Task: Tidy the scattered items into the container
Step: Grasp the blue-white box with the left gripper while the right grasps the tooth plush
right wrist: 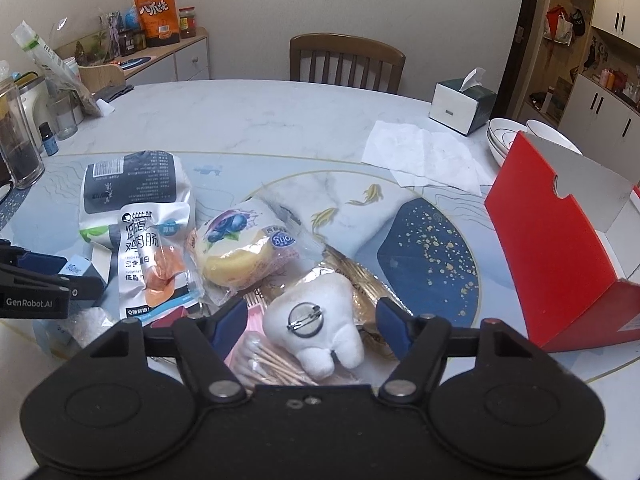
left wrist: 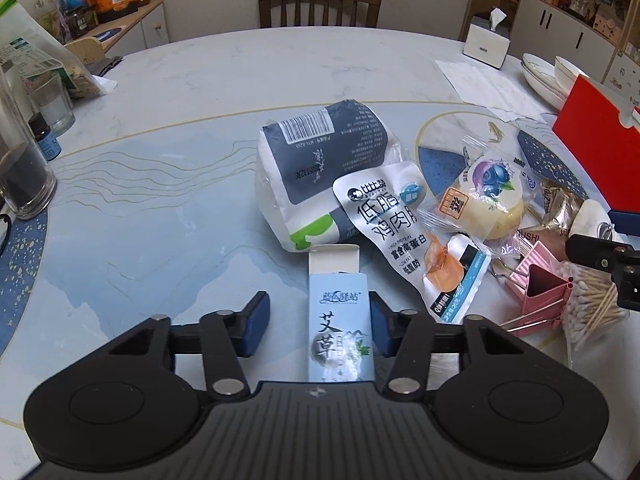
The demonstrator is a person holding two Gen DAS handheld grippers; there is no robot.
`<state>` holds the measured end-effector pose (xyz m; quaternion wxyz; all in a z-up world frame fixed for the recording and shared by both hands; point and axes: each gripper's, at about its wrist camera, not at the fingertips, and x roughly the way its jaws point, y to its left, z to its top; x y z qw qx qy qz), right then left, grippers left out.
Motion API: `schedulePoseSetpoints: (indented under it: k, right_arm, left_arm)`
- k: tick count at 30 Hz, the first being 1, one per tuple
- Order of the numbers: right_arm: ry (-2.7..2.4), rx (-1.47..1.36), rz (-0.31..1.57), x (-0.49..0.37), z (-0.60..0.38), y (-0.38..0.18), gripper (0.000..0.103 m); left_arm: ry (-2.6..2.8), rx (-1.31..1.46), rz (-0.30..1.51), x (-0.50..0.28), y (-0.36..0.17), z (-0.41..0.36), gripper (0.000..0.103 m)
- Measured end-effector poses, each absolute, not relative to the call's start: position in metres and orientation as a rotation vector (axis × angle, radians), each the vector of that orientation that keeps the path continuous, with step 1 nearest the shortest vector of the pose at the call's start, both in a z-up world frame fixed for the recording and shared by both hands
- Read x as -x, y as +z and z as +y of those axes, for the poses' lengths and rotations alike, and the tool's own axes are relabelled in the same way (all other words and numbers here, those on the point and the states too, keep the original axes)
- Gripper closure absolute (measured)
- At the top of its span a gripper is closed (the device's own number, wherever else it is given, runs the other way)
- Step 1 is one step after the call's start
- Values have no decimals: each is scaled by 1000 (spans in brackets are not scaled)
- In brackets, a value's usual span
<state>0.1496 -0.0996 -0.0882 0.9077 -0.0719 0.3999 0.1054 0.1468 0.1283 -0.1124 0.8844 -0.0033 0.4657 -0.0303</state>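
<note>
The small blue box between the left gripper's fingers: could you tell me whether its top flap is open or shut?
Open. The small blue box has its white top flap folded up and away from the body, showing the plain inside of the flap.

The table (left wrist: 168, 80) looks like polished marble, smooth and faintly glossy, and the chair (left wrist: 319, 4) behind it is varnished wood. The sausage pouch (left wrist: 396, 224) and cake wrapper (left wrist: 486, 196) are shiny plastic film, the small box (left wrist: 340, 328) is smooth printed card, and the red box (right wrist: 560, 248) is matt cardboard. The tooth (right wrist: 324, 328) is soft white plush with a metal pin, beside wooden cotton swabs (right wrist: 272, 364).
</note>
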Motion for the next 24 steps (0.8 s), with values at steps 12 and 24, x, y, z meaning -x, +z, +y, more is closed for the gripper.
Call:
schedulePoseSetpoints:
  k: [12,24]
  right_arm:
    - [202,146,840,-150,-102,-88,54]
    - [203,94,823,-145,-107,-72,57]
  left_arm:
    - [-114,-9,971,-144,-110,127,74]
    - [-135,-11,935,-135,-93,131,74]
